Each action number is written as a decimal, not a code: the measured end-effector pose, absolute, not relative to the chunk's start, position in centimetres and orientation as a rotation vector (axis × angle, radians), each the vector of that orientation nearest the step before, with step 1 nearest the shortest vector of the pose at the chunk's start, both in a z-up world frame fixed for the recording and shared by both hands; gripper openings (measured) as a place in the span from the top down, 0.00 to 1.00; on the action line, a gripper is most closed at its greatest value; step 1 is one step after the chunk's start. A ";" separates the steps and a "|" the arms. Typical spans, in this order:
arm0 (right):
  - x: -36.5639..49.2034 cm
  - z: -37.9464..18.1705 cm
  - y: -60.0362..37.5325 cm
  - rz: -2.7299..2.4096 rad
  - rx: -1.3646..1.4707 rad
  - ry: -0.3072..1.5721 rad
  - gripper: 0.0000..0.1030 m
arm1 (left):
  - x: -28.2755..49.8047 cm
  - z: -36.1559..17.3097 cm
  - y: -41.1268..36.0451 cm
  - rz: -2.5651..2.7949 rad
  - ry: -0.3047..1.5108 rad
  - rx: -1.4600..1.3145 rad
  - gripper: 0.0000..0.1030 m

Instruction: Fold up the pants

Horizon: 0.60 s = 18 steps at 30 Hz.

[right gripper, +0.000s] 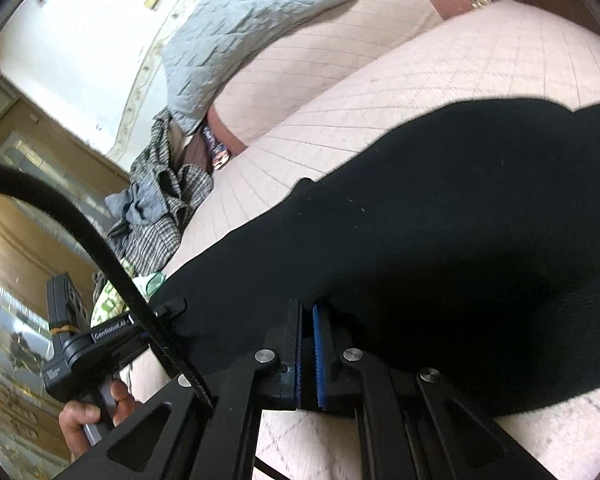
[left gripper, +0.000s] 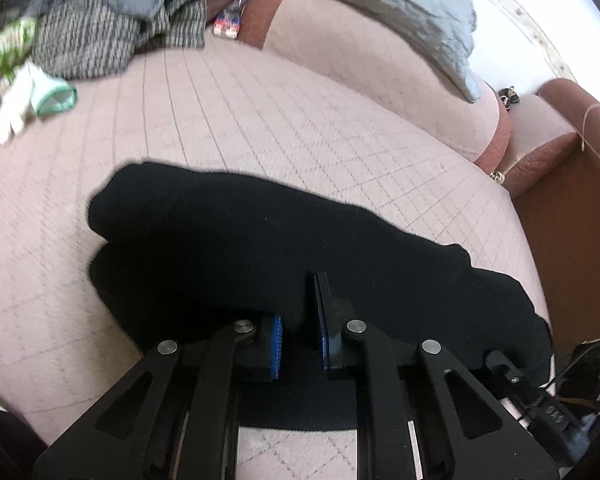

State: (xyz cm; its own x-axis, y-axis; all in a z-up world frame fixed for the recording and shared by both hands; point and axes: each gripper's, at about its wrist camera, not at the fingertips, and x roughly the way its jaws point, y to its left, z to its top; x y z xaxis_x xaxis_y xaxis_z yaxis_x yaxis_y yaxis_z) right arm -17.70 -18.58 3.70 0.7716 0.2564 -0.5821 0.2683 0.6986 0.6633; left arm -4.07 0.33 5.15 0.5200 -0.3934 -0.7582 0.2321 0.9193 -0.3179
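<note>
The black pants [left gripper: 260, 240] lie in a folded bundle on the pink quilted sofa seat [left gripper: 260, 120]. My left gripper [left gripper: 300, 320] is at their near edge, its blue-padded fingers close together with black fabric between them. In the right wrist view the pants [right gripper: 440, 240] fill the middle. My right gripper [right gripper: 307, 328] is nearly closed on their near edge, with cloth pinched between the blue pads. The left gripper's body [right gripper: 100, 340] and the hand holding it show at the lower left of that view.
A heap of grey knit clothes [left gripper: 112, 28] lies at the far left of the sofa. A white glove [left gripper: 24, 100] lies beside it. A grey quilted blanket [left gripper: 380, 4] drapes over the backrest. The brown armrest [left gripper: 552, 132] is at the right.
</note>
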 end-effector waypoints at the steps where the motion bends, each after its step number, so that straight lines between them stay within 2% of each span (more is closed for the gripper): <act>1: -17.9 4.1 -18.5 0.002 0.811 0.707 0.96 | -4.5 5.5 0.4 -0.379 0.942 -0.172 0.89; 9: -19.7 7.1 -17.3 0.055 0.752 0.708 0.96 | -7.5 6.2 1.5 -0.381 0.924 -0.146 0.89; 18: -19.0 2.7 -17.1 0.036 0.759 0.835 0.96 | -7.2 2.8 2.9 -0.356 1.041 -0.192 0.89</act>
